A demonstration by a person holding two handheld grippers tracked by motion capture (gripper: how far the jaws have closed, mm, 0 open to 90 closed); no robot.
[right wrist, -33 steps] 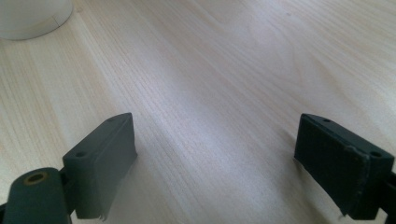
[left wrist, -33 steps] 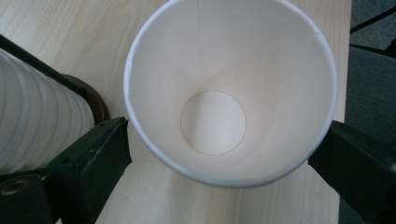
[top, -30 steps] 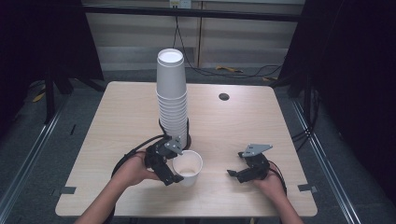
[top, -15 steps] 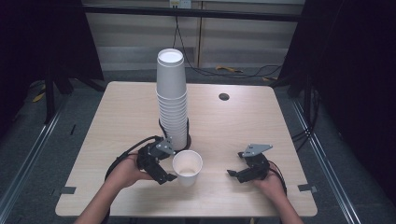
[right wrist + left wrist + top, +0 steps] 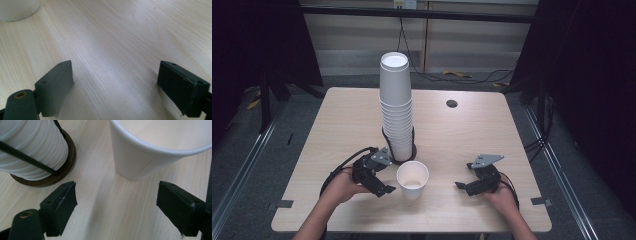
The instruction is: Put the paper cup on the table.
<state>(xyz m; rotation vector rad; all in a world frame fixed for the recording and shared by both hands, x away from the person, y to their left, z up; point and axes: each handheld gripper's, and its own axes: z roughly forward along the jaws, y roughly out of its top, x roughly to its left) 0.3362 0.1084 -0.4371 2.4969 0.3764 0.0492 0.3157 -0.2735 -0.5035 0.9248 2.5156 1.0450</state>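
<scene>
The left tool [image 5: 384, 189] has drawn back from the single paper cup [image 5: 412, 179], which now stands upright by itself on the worktop [image 5: 337, 120] just ahead of the tool's tips; its jaws have just been narrowing and stand apart with nothing between them, so the cup looks set down and released. The right tool [image 5: 462, 186] rests open on the cup's far side. The tall cup stack [image 5: 396, 110] in its holder stands close beyond the left tool, crowding any reach.

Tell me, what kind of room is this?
Probably a lab or test workshop, not a home: a bare wooden table ringed by black curtains, loose cables on the floor, and a stack of paper cups set out for practice.
</scene>
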